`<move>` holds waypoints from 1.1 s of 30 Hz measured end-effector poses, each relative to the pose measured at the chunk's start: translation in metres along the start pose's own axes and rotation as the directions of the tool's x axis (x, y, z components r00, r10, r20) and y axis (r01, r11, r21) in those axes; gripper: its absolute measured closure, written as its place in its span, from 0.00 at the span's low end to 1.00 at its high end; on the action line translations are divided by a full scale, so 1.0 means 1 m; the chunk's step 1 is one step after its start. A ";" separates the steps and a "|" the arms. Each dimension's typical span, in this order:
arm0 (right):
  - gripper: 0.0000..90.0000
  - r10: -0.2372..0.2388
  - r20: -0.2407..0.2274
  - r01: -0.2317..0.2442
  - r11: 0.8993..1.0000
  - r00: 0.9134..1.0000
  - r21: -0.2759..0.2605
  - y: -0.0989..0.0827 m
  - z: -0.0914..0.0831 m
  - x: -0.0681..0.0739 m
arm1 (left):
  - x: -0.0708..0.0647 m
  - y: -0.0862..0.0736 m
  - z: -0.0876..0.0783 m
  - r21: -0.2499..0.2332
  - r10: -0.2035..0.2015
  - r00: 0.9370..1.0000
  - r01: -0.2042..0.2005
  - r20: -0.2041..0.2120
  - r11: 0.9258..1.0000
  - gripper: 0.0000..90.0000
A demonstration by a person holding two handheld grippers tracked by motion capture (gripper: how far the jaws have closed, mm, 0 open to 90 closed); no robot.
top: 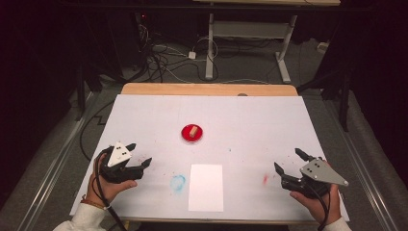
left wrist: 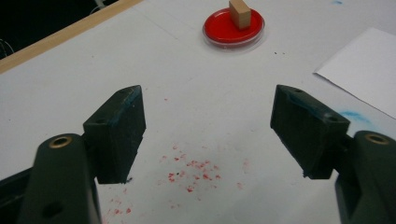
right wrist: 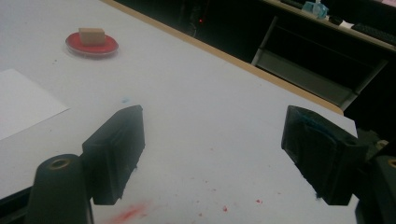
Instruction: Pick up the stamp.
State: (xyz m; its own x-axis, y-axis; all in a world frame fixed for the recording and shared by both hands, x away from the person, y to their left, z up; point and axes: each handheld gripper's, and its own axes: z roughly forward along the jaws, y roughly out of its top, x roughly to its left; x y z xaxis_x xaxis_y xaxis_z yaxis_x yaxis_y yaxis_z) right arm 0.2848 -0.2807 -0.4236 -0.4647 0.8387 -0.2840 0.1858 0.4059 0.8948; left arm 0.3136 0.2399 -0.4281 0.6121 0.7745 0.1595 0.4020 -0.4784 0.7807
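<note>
A small tan wooden block (top: 193, 131) lies in a shallow red dish (top: 187, 135) near the middle of the white table. The left gripper view has the block (left wrist: 240, 13) and dish (left wrist: 219, 29) ahead at the top; in the right gripper view the block (right wrist: 91, 36) and dish (right wrist: 105, 47) sit far off at the upper left. My left gripper (top: 138, 154) rests at the table's left front, open and empty. My right gripper (top: 287, 160) is at the right front, also open with nothing between its jaws.
A white sheet of paper (top: 206, 186) lies at the front centre. A blue smudge (top: 177, 182) marks the table left of the paper, and a red smudge (top: 265, 179) lies to its right. Red specks (left wrist: 194, 168) lie under the left gripper. A wooden edge (top: 207, 89) runs along the table's back.
</note>
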 end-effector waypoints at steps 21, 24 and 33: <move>0.25 -0.017 -0.015 0.018 1.000 1.000 0.010 0.003 0.010 0.000 | -0.004 0.021 0.012 0.040 0.017 0.999 -0.019 0.046 0.999 0.30; 0.25 -0.017 -0.017 0.017 1.000 1.000 0.011 0.004 0.011 0.001 | -0.005 0.024 0.012 0.035 0.014 0.999 -0.016 0.044 0.999 0.30; 0.25 -0.019 -0.027 0.019 1.000 0.999 0.015 0.005 0.015 0.002 | -0.007 0.034 0.017 0.029 0.024 0.998 -0.025 0.052 0.999 0.30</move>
State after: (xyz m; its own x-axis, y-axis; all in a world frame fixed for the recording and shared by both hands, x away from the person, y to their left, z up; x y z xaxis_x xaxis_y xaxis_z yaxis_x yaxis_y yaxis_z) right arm 0.2976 -0.2715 -0.4251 -0.4914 0.8207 -0.2915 0.1899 0.4276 0.8838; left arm 0.3342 0.2113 -0.4127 0.6562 0.7403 0.1462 0.4059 -0.5096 0.7587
